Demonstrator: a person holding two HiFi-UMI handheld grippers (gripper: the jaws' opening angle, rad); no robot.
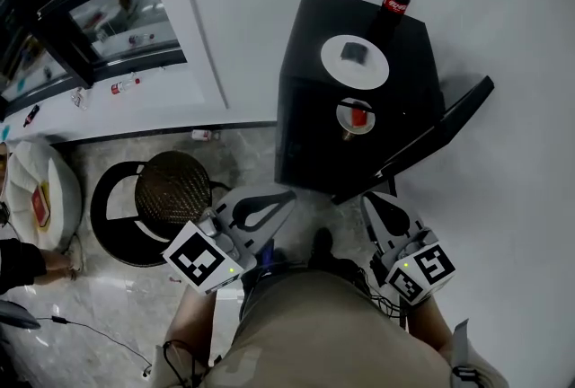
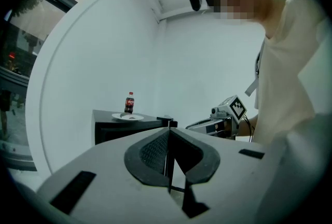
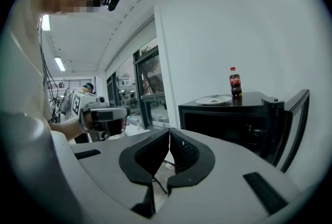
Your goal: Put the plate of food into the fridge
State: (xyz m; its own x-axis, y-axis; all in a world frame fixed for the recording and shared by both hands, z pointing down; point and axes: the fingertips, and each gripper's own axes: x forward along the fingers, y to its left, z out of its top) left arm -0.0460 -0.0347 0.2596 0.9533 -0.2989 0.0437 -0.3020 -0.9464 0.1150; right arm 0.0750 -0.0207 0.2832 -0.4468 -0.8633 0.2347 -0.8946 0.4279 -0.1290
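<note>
Head view, looking steeply down. We see the black mini fridge [image 1: 305,108] standing on the pale stone floor [image 1: 135,305] against a white wall, with its door [image 1: 449,130] swung open to the right. The white plate [image 1: 355,61] rests on the fridge's top, carrying a small dark piece of food [image 1: 354,51]. Just behind the plate stands a cola bottle [image 1: 396,2], upright and with a red cap. In the fridge's open front we make out a small round dish [image 1: 357,117] holding something red.

The left gripper [image 1: 286,196] and right gripper [image 1: 371,199] are held low in front of the fridge, well short of the plate, and both point toward it.

Left gripper view. The left gripper [image 2: 169,129] has its jaws pressed together with nothing between them. Beyond them we see the fridge [image 2: 124,129], the plate [image 2: 127,116] and the bottle [image 2: 129,102].

Right gripper view. The right gripper [image 3: 169,129] likewise has its jaws closed and empty. The plate [image 3: 213,99] and bottle [image 3: 235,83] sit on the fridge [image 3: 228,119], and the open door [image 3: 293,119] stands at the right.
</note>
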